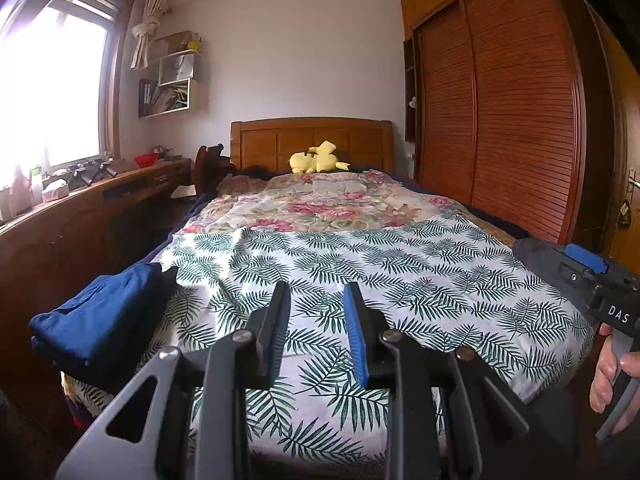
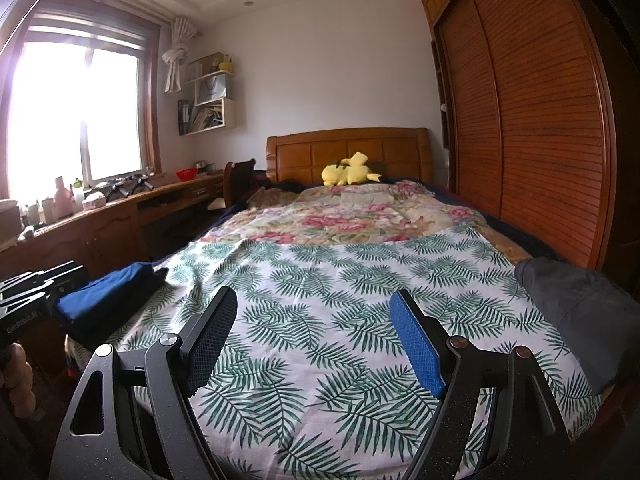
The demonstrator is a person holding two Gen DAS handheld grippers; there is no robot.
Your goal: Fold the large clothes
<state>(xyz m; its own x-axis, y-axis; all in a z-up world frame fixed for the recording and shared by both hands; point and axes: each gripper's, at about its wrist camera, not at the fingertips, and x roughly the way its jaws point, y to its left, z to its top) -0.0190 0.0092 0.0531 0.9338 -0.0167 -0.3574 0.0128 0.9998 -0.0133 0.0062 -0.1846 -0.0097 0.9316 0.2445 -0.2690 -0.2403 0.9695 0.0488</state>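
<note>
Black jaws — blue ribbed pads [image 2: 416, 344]

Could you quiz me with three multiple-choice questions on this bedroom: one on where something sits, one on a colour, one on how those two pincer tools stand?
1. Where does the yellow plush toy lie?
A. at the headboard end of the bed
B. on the desk
C. on the wall shelf

2. What colour is the folded garment at the bed's left edge?
A. red
B. blue
C. white

3. How do the left gripper and the right gripper stand?
A. both clamped on cloth
B. one holds the toy
C. both empty, the right one spread wider

Answers: 1 A, it rests against the wooden headboard. 2 B, its cloth is deep blue. 3 C, only the leaf-print sheet shows between the fingers, untouched.
</note>
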